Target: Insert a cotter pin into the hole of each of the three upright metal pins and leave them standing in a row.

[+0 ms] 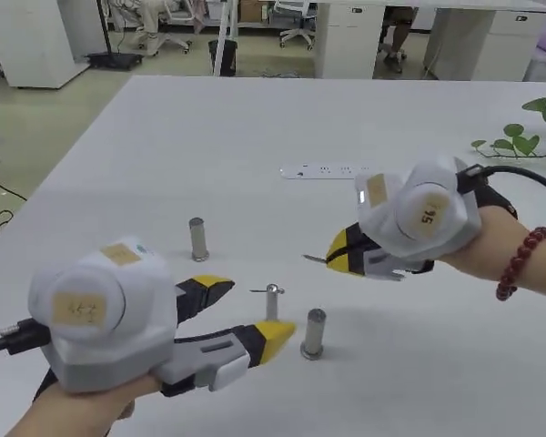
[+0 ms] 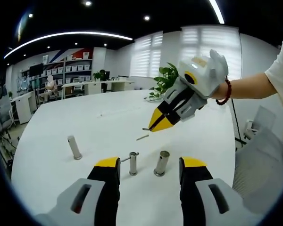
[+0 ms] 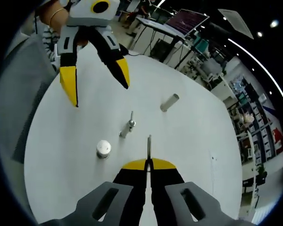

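At the near left, the left claw (image 1: 242, 309) is held wide open and empty, with its jaws pointing right toward the row. The far-left metal pin (image 1: 197, 238) is seen upright on the white surface (image 1: 164, 146), apart from the other two and bare of any cotter pin. The middle metal pin (image 1: 272, 302) stands upright just past the left claw's jaw tips, and an inserted cotter pin (image 1: 263, 290) is seen crossing its top. Just to the right and a little nearer stands the right-hand metal pin (image 1: 314, 334), a short bright steel cylinder with a flat top. Its hole cannot be made out. The left claw's near jaw tip lies just beside it without touching.

In the left gripper view a thin sliver (image 2: 142, 137), possibly a loose cotter pin, is seen lying flat beyond the row.

Farther right, above the surface, the right claw (image 1: 338, 251) is clamped tight on the held cotter pin (image 1: 315, 259), a slim grey sliver. Its free end sticks out leftward and its long axis lies roughly level. From that free end, the right-hand metal pin lies nearer and lower, almost directly beneath. The left claw is judged the closer one for steadying that pin, while the cotter's axis has to be lined up with the unseen hole.
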